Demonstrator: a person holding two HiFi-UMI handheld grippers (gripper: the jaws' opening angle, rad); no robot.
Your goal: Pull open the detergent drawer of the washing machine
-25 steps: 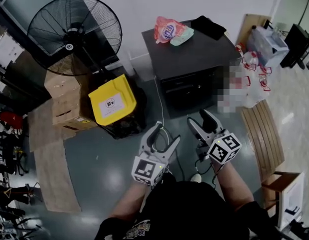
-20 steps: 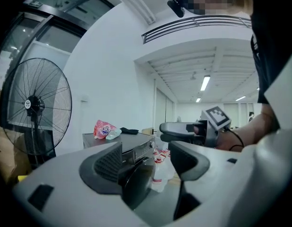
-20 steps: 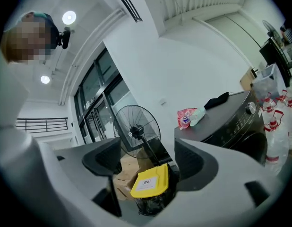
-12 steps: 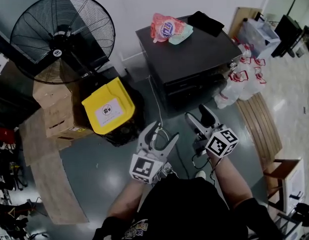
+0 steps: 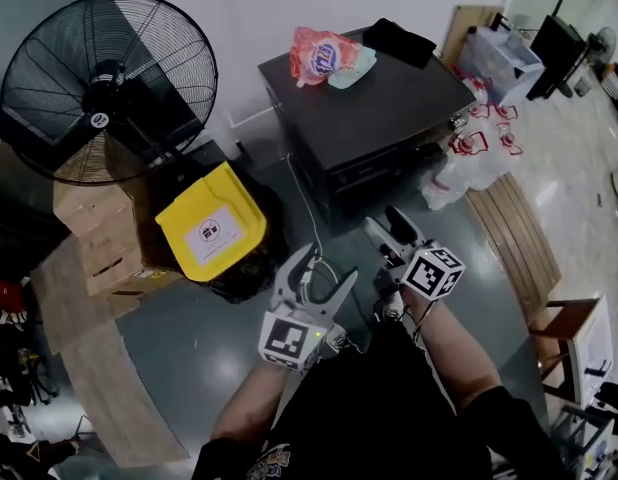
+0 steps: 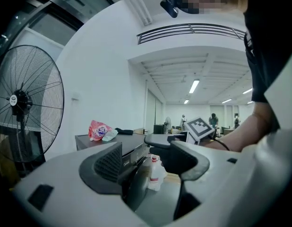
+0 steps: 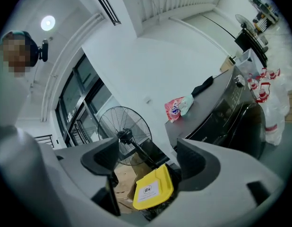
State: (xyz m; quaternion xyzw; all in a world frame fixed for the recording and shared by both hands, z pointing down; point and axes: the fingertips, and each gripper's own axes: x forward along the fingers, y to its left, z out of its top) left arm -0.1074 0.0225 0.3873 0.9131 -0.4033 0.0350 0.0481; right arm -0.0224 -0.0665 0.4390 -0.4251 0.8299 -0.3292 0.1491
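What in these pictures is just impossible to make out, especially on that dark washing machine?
- The detergent drawer: the head view looks steeply down on the washing machine, so its dark front is foreshortened; no drawer shows.
- Right gripper view: the front panel is dark and small; drawer edges and markings unreadable.
- The pink bag on top: print too small.
- The black item beside it: too small to identify.

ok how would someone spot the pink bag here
Find the dark washing machine against the white wall. On its top, at the far left corner, lies the pink bag, with a blue round logo, unlike the black cloth to its right.
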